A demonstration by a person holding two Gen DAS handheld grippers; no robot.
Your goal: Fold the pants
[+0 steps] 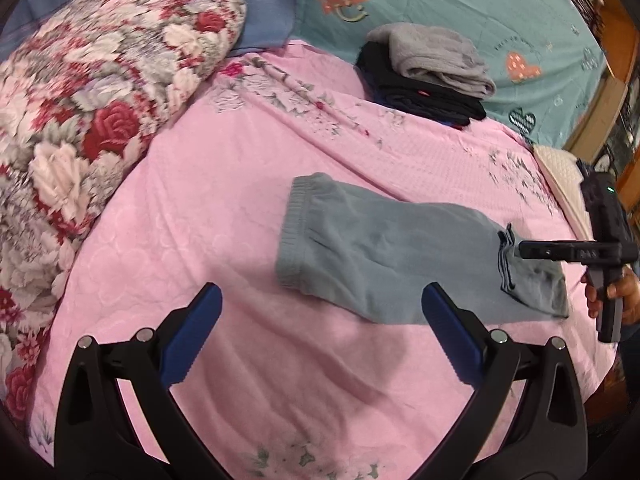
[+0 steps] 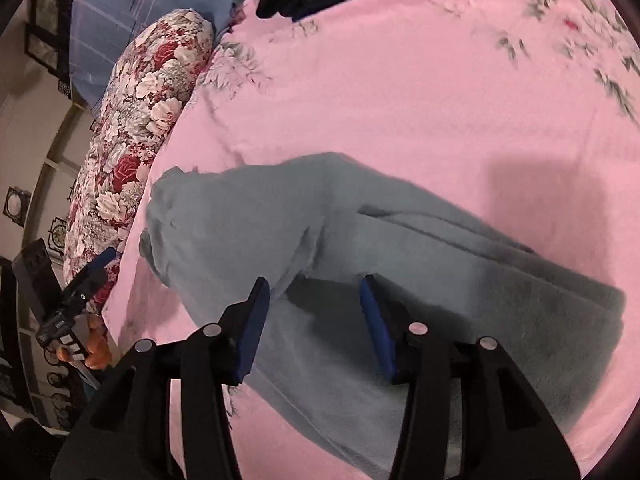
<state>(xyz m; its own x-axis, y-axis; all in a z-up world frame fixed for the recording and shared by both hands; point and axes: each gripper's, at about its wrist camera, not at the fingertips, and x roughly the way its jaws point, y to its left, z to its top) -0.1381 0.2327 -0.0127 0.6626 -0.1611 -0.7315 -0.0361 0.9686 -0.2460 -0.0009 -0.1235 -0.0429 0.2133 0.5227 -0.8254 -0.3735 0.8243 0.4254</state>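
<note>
Grey-blue pants [image 1: 380,248] lie folded on the pink bedspread [image 1: 224,184], waistband to the left. My left gripper [image 1: 320,308] is open and empty, above the spread just short of the pants' near edge. In the right wrist view the pants [image 2: 248,232] fill the middle. My right gripper [image 2: 314,300] is open and hovers over their folded layers, holding nothing. The right gripper also shows in the left wrist view [image 1: 520,250] at the pants' right end, held by a hand. The left gripper shows at the left edge of the right wrist view [image 2: 106,258].
A floral quilt [image 1: 80,112] is bunched at the left. A stack of folded dark and grey clothes [image 1: 428,72] sits at the back, on the edge of a teal heart-print sheet [image 1: 480,4]. A white pillow [image 1: 560,176] lies at the right edge.
</note>
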